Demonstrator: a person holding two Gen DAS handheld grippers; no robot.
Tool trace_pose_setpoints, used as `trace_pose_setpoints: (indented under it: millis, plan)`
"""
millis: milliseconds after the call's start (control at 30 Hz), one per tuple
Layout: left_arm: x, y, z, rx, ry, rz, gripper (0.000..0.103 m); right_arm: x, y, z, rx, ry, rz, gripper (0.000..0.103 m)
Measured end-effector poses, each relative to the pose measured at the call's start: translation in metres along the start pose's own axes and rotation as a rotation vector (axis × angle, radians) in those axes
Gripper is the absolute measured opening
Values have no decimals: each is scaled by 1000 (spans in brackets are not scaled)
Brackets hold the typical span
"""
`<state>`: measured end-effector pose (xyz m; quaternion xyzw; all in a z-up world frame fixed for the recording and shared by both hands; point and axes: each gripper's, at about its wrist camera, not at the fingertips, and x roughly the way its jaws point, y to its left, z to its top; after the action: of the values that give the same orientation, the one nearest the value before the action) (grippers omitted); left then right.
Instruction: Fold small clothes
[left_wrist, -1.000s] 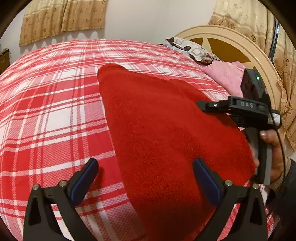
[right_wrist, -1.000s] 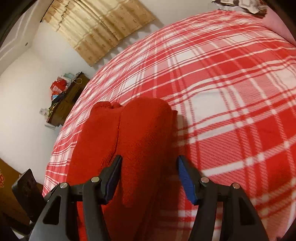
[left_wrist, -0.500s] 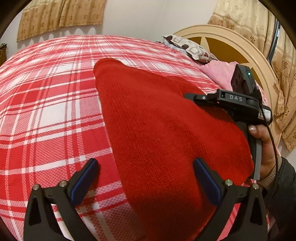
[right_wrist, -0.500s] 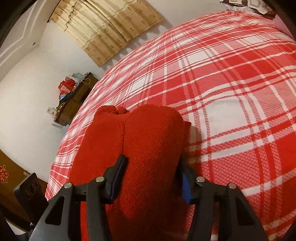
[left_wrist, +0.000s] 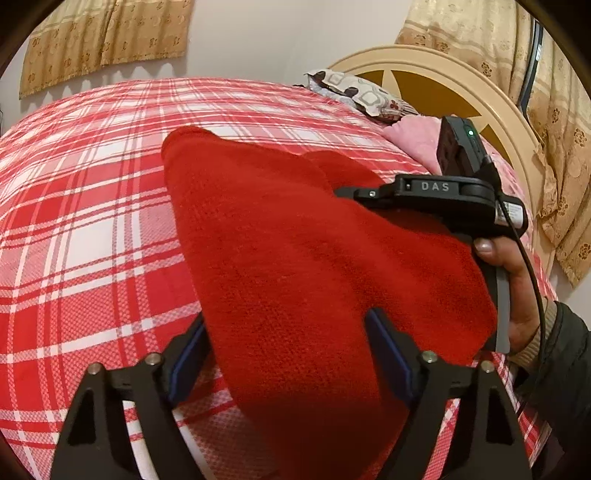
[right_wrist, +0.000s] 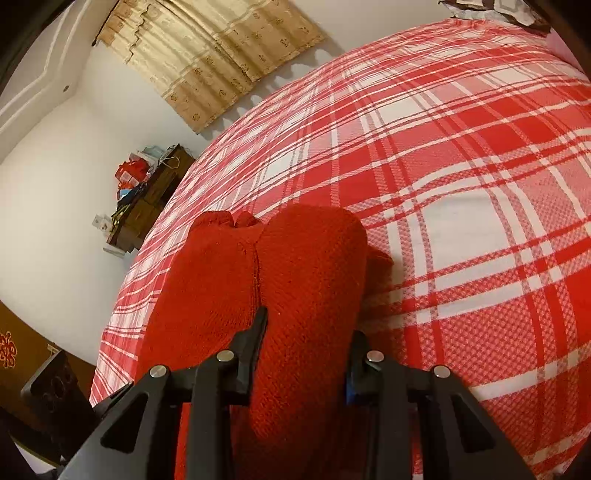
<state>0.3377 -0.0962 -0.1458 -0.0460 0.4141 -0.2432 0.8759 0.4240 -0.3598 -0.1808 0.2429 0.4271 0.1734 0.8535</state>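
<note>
The red knit (left_wrist: 295, 266) lies on the plaid bed (left_wrist: 92, 229), running from 6 toward 11 o'clock. Both grippers, left (left_wrist: 291, 354) and right (right_wrist: 306, 354), are closing with knit between their jaws. Risk: catching only 1 layer, so the fold skews.

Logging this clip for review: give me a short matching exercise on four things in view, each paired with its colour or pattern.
Things:
1. knitted garment
2. bed cover
3. headboard
4. blanket beside the pillow

Colours:
A. cream frame with brown panels
B. pink
C. solid red
D. red and white plaid

Pairs: 1-C, 2-D, 3-A, 4-B
</note>
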Motion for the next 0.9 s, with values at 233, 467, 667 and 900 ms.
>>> trace_pose_setpoints:
  millis: [233,467,667,900]
  plan:
    - [-10,-13,1,63,-32,66,53,-9,7,-6,4,-26,-14,29]
    - [-24,-18,0,90,-35,117,41,-24,20,-18,2,-53,-9,28]
    - [-56,-25,-14,106,-78,139,37,-32,38,-37,-3,-48,34,27]
    - [-95,-19,-36,99,-102,180,36,-33,79,-67,-48,-22,101,27]
